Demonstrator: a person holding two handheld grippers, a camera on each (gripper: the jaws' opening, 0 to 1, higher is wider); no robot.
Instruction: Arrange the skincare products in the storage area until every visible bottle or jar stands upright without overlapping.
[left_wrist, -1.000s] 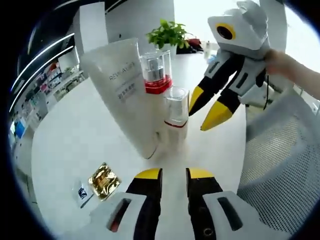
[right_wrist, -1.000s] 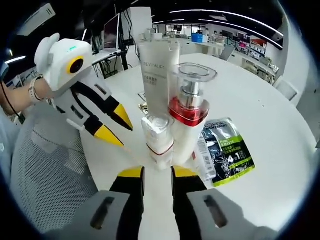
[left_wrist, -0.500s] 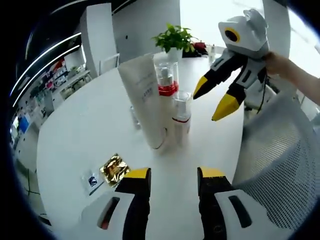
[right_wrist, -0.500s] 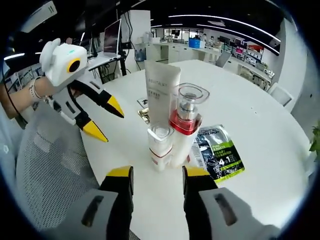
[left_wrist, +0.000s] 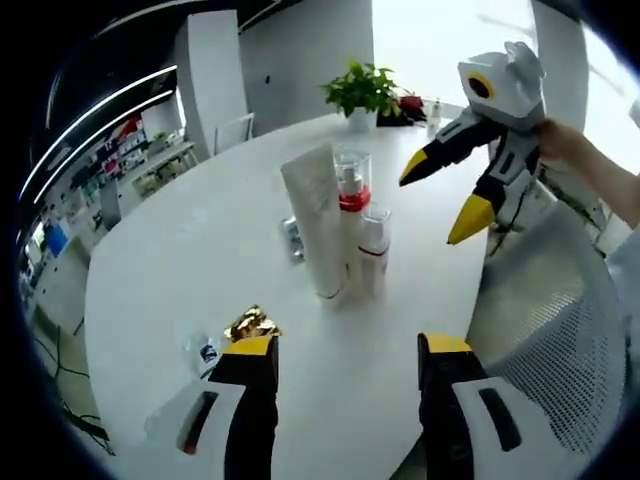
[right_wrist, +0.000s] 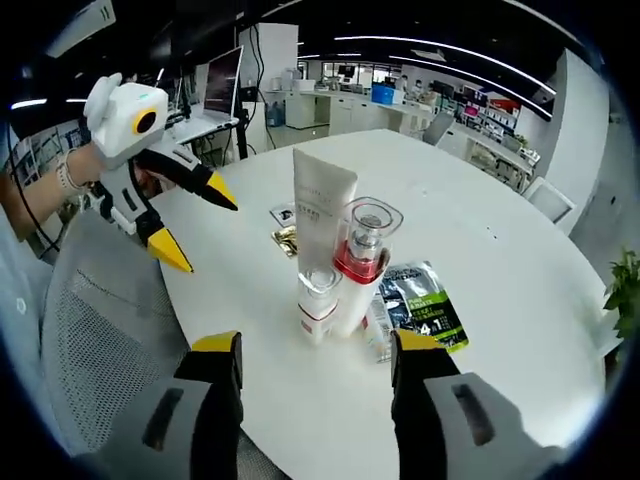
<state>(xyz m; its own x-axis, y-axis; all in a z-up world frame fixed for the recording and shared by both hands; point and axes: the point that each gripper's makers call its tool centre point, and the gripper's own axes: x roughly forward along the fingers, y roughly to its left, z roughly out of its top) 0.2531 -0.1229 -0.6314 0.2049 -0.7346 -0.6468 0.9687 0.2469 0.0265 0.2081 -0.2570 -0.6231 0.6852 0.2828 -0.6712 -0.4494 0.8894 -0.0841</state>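
Bottles: a tall white tube, a red-banded pump bottle and a small clear-capped bottle stand upright, close together, mid-desk.
Desk: white and round; a gold sachet lies near its edge, a green-printed sachet beside the cluster.
Left gripper: held above the near desk edge, jaws spread wide, holding nothing.
Right gripper: facing the cluster from the opposite side, jaws spread, empty.
Chair: a mesh seat back is beside the desk.
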